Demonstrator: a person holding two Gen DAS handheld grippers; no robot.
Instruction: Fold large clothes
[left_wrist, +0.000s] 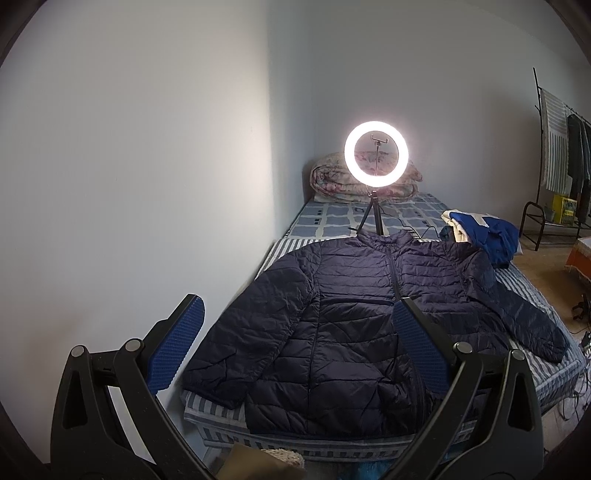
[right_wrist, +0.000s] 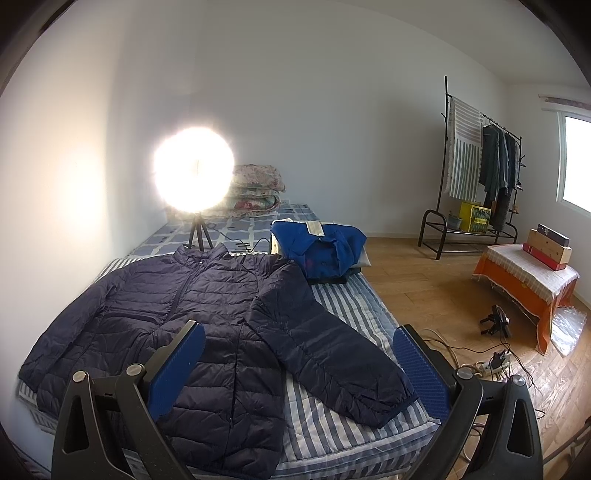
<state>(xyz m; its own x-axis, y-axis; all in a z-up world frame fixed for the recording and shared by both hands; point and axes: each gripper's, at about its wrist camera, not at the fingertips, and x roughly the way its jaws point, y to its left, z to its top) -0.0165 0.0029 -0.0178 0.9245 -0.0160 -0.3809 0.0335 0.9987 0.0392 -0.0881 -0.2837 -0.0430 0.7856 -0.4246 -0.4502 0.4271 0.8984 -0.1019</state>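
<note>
A dark navy puffer jacket (left_wrist: 354, 314) lies spread flat, front up and zipped, on the striped bed (left_wrist: 532, 291), collar toward the far end and both sleeves out to the sides. It also shows in the right wrist view (right_wrist: 207, 314), with its right sleeve (right_wrist: 332, 350) angled toward the bed's near right corner. My left gripper (left_wrist: 299, 325) is open and empty, held above the jacket's hem. My right gripper (right_wrist: 299, 347) is open and empty, held above the jacket's lower right part and sleeve.
A lit ring light on a tripod (left_wrist: 376, 158) stands on the bed behind the collar, its cable trailing right. A blue garment pile (right_wrist: 321, 247) lies at the bed's right edge. A folded quilt (right_wrist: 255, 192) sits at the head. A clothes rack (right_wrist: 476, 177), an orange-covered table (right_wrist: 528, 288) and floor cables (right_wrist: 495, 362) are at right.
</note>
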